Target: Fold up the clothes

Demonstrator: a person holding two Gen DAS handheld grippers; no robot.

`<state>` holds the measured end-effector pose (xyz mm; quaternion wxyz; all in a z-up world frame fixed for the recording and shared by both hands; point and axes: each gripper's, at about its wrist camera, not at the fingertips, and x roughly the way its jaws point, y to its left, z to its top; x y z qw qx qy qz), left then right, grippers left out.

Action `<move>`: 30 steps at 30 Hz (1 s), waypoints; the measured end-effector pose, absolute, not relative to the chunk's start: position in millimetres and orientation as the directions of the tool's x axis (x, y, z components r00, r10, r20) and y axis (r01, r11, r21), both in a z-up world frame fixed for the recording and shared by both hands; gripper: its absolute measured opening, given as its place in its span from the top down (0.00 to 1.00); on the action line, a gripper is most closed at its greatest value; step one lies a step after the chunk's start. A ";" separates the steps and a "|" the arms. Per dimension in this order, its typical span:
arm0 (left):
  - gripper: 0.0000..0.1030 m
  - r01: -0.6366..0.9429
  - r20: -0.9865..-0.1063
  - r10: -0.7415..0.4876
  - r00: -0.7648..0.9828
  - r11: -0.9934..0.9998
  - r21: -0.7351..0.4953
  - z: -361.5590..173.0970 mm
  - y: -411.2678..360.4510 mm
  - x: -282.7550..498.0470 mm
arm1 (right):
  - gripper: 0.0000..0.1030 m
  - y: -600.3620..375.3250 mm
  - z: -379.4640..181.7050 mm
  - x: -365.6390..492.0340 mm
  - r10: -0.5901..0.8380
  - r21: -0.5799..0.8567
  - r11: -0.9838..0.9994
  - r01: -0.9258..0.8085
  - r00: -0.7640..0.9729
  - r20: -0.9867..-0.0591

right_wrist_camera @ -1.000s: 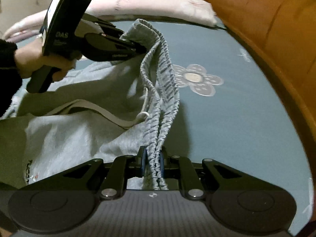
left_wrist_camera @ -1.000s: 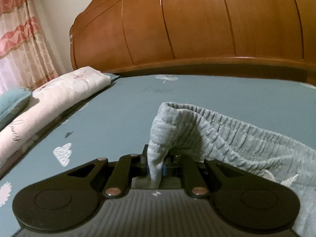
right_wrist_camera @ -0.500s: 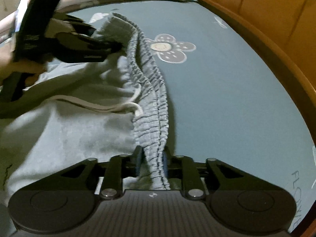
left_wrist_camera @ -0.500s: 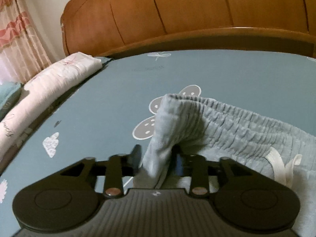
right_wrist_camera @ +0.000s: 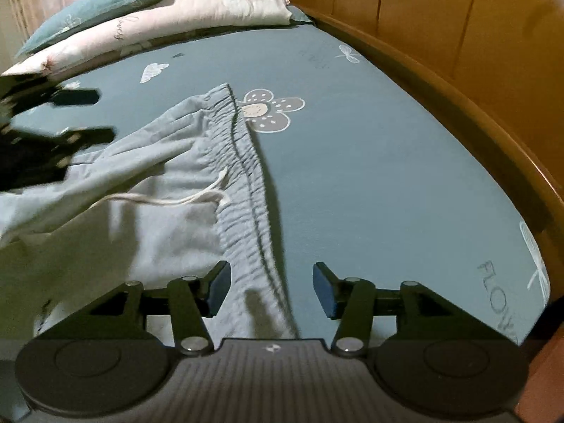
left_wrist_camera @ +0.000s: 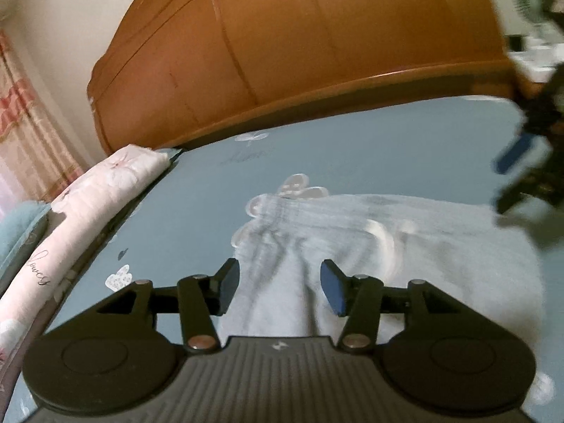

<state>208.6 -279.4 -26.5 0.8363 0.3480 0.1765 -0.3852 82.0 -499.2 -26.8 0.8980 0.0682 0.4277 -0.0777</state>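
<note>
Grey ribbed-waist sweatpants (right_wrist_camera: pixel 169 218) flat on teal sheet (right_wrist_camera: pixel 370 176)

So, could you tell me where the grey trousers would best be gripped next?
Probably at the waistband of the trousers, coming from the bare sheet side: its gathered edge lies flat, straight and exposed there, giving a thick fold to pinch.

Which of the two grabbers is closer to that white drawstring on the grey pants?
Right, though narrowly. The right gripper opens over the waistband just below the white drawstring of the grey pants. The left gripper opens off at the pants' far corner.
</note>
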 end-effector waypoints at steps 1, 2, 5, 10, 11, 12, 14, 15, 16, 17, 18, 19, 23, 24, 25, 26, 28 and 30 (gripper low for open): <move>0.49 0.774 -0.564 -0.531 0.632 0.451 0.443 -22.9 -270.1 195.9 | 0.45 -496.4 -25.0 78.1 -0.069 0.067 0.979 0.192 0.625 -0.778; 0.49 0.781 -0.566 -0.538 0.624 0.444 0.439 -19.9 -260.7 183.6 | 0.45 -492.8 -23.3 74.9 -0.052 0.084 0.979 0.185 0.628 -0.776; 0.49 0.781 -0.583 -0.521 0.623 0.454 0.429 -13.6 -228.4 151.5 | 0.44 -474.2 -18.3 67.5 0.005 0.134 0.979 0.152 0.642 -0.767; 0.49 0.732 -0.602 -0.440 0.666 0.540 0.415 -3.7 -175.5 119.6 | 0.44 -426.7 -9.8 61.5 0.102 0.196 0.978 0.068 0.664 -0.740; 0.49 0.719 -0.606 -0.420 0.675 0.560 0.412 -1.8 -165.2 114.8 | 0.44 -417.1 -9.4 61.9 0.125 0.211 0.976 0.050 0.666 -0.736; 0.49 0.702 -0.609 -0.398 0.686 0.583 0.410 0.5 -155.3 110.9 | 0.44 -408.1 -9.0 62.3 0.147 0.227 0.973 0.035 0.665 -0.732; 0.49 0.657 -0.610 -0.351 0.710 0.643 0.395 6.2 -135.6 109.1 | 0.44 -387.0 -9.3 62.2 0.192 0.255 0.967 0.000 0.658 -0.728; 0.49 0.632 -0.611 -0.330 0.720 0.675 0.381 9.1 -125.8 108.9 | 0.44 -376.5 -9.2 61.9 0.206 0.260 0.966 -0.017 0.657 -0.725; 0.49 0.607 -0.612 -0.311 0.727 0.707 0.362 11.5 -115.6 109.7 | 0.43 -365.7 -8.5 60.4 0.219 0.263 0.964 -0.032 0.656 -0.723; 0.49 0.581 -0.616 -0.293 0.732 0.740 0.339 12.9 -104.9 112.0 | 0.42 -355.6 -8.1 59.0 0.231 0.266 0.963 -0.047 0.654 -0.720; 0.49 0.553 -0.620 -0.274 0.735 0.770 0.316 14.3 -94.1 114.4 | 0.41 -346.0 -7.9 57.7 0.242 0.270 0.961 -0.059 0.653 -0.718; 0.49 0.524 -0.624 -0.255 0.738 0.799 0.293 15.7 -83.4 116.7 | 0.41 -338.3 -8.2 56.7 0.250 0.275 0.959 -0.066 0.651 -0.716; 0.49 0.413 -0.659 -0.187 0.728 0.888 0.204 12.5 -46.5 125.3 | 0.41 -308.0 -10.3 55.0 0.274 0.279 0.955 -0.097 0.641 -0.717; 0.49 0.388 -0.670 -0.176 0.722 0.904 0.180 9.9 -37.6 127.1 | 0.41 -302.7 -10.7 55.0 0.281 0.281 0.954 -0.104 0.637 -0.718; 0.49 0.365 -0.680 -0.167 0.714 0.918 0.158 7.2 -29.3 128.6 | 0.41 -297.4 -11.0 55.0 0.288 0.284 0.952 -0.111 0.633 -0.719; 0.49 0.347 -0.691 -0.162 0.705 0.928 0.137 3.7 -22.8 128.9 | 0.41 -292.2 -11.3 55.0 0.295 0.286 0.951 -0.118 0.629 -0.719; 0.49 0.323 -0.714 -0.164 0.680 0.942 0.091 -3.9 -11.5 127.9 | 0.40 -283.2 -11.2 55.0 0.301 0.281 0.951 -0.133 0.621 -0.724; 0.49 0.326 -0.731 -0.192 0.655 0.945 0.043 -12.5 -5.7 124.5 | 0.40 -277.2 -12.1 54.3 0.302 0.275 0.951 -0.141 0.616 -0.728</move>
